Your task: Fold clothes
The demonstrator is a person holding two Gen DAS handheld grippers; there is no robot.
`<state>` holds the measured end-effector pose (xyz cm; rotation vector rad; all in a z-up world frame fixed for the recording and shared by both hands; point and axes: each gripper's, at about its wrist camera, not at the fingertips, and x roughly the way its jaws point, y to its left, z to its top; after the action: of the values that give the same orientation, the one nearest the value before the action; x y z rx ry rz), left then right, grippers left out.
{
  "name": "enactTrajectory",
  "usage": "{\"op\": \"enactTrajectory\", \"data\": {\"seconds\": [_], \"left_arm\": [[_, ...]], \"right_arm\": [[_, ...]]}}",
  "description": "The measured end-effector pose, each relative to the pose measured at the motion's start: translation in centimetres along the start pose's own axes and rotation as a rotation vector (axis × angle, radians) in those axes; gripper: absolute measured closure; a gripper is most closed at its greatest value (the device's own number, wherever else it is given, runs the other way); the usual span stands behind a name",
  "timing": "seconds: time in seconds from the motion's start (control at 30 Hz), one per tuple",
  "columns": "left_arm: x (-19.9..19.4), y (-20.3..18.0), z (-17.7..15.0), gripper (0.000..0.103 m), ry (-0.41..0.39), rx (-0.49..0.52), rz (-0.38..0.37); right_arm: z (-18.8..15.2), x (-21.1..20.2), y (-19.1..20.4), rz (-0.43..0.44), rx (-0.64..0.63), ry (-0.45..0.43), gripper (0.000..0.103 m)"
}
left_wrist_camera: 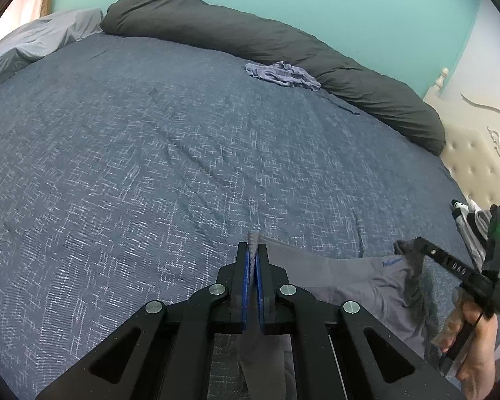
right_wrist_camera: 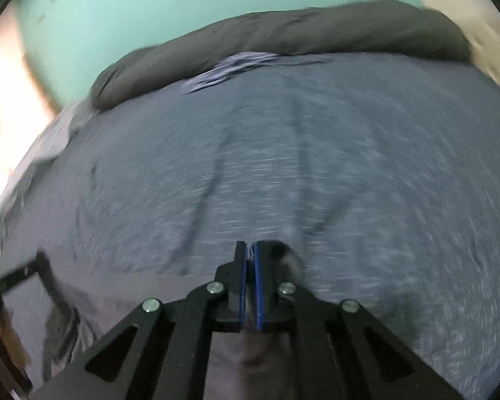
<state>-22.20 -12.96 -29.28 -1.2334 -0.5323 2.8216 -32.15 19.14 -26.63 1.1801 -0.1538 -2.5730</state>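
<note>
Grey cotton underwear with a wide waistband (left_wrist_camera: 356, 276) stretched across the near edge of the blue crosshatched bedspread (left_wrist_camera: 150, 166), pinched by left gripper (left_wrist_camera: 252, 260) and right gripper (right_wrist_camera: 251, 260), both clamped tight.

Underwear (left_wrist_camera: 350, 276) near bed (left_wrist_camera: 150, 166) edge, crumpled garment (left_wrist_camera: 281, 74) against far bolster (left_wrist_camera: 266, 46)

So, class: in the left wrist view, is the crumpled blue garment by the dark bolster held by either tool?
No: the crumpled blue garment lies loose on the bedspread, far from both tools.
</note>
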Motion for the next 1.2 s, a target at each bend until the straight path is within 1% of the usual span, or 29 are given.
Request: {"op": "enactTrajectory", "data": {"seconds": [0.1,0.17,0.27,0.3,0.33,0.37,0.43,0.53,0.73,0.8,0.9,1.07,1.2], "left_arm": [[0.0,0.0,-0.1,0.099,0.0,0.003,-0.002],[0.0,0.2,-0.1,0.099,0.004,0.001,-0.003],[-0.1,0.5,-0.2,0.099,0.006,-0.009,-0.008],[-0.2,0.6,-0.1,0.099,0.006,-0.011,-0.01],[-0.2,0.7,-0.1,0.099,0.005,-0.013,-0.011],[-0.2,0.7,-0.1,0.099,0.005,-0.014,-0.011],[-0.3,0.8,-0.2,0.099,0.006,-0.016,-0.012],[-0.1,0.8,-0.2,0.099,0.009,-0.015,-0.009],[-0.1,0.8,-0.1,0.099,0.006,-0.011,-0.004],[0.0,0.9,-0.2,0.099,0.006,-0.009,0.0],[0.2,1.3,-0.1,0.099,0.006,-0.017,0.009],[0.6,1.7,-0.2,0.099,0.014,-0.039,0.017],[0.9,1.9,-0.2,0.099,0.022,-0.043,0.021]], "right_arm": [[-0.4,1.6,1.7,0.087,-0.04,0.071,0.099],[-0.5,2.0,1.8,0.105,-0.032,0.091,0.097],[-0.2,1.0,0.0,0.172,0.088,0.051,0.095],[-0.1,0.6,-0.7,0.196,0.129,0.036,0.09],[0.1,0.1,-1.8,0.214,0.19,0.009,0.082],[0.3,-0.4,-3.1,0.231,0.255,-0.02,0.078],[0.3,-1.2,-5.3,0.236,0.357,-0.069,0.077],[0.4,-1.8,-7.1,0.211,0.42,-0.106,0.077],[-0.1,-1.4,-8.0,0.161,0.468,-0.085,0.077],[-0.5,-1.1,-8.5,0.145,0.473,-0.06,0.077],[-1.0,-0.6,-9.4,0.095,0.475,-0.013,0.077],[-1.6,-0.3,-10.2,0.032,0.463,0.033,0.077],[-1.4,-0.2,-9.0,0.006,0.37,0.067,0.077]]}}
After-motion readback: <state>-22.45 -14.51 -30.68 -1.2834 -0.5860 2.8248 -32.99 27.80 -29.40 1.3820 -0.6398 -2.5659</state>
